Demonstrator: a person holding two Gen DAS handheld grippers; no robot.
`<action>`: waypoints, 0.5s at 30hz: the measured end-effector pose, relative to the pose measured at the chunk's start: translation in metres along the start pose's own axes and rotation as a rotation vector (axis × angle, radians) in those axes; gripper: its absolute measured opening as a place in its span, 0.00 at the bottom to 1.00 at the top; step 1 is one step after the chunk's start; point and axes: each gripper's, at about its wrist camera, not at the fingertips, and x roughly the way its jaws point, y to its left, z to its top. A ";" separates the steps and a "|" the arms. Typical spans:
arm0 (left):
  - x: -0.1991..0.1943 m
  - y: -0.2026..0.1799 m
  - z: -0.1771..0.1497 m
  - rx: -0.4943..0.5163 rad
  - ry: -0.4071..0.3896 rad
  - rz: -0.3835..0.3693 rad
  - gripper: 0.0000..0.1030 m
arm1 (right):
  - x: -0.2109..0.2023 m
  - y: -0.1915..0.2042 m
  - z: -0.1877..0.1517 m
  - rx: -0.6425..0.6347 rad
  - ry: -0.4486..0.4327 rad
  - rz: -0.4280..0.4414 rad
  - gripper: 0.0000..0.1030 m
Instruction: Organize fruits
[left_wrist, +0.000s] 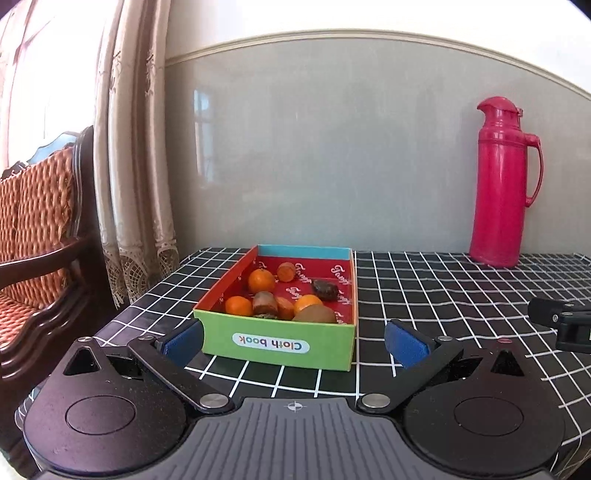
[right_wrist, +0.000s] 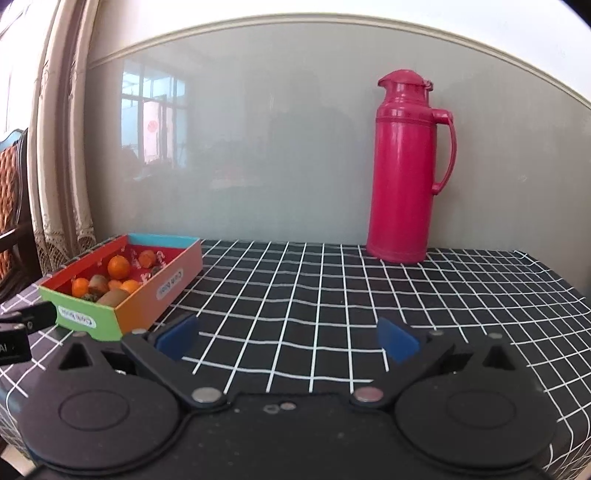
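Note:
A colourful cardboard box (left_wrist: 275, 341) marked "Cloth book" stands on the black checked tablecloth (left_wrist: 443, 288). It holds several fruits: oranges (left_wrist: 261, 280), a kiwi (left_wrist: 316, 314) and brown fruits (left_wrist: 265, 302). My left gripper (left_wrist: 295, 341) is open and empty, its blue pads either side of the box's near green wall. The box also shows in the right wrist view (right_wrist: 144, 295), at the left. My right gripper (right_wrist: 287, 339) is open and empty over bare cloth, to the right of the box.
A tall pink thermos jug (left_wrist: 504, 181) stands at the back right against the grey wall; it also shows in the right wrist view (right_wrist: 406, 166). A wooden chair (left_wrist: 40, 229) and curtains (left_wrist: 133, 147) stand left of the table.

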 end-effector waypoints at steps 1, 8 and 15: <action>0.000 0.000 0.000 -0.002 -0.003 -0.001 1.00 | 0.000 0.000 0.000 0.000 -0.001 -0.003 1.00; 0.001 -0.003 -0.001 0.013 -0.008 0.001 1.00 | -0.002 0.001 -0.001 -0.015 -0.006 -0.008 1.00; 0.000 -0.003 -0.002 0.019 -0.007 -0.004 1.00 | -0.001 0.001 -0.001 -0.010 0.001 -0.008 1.00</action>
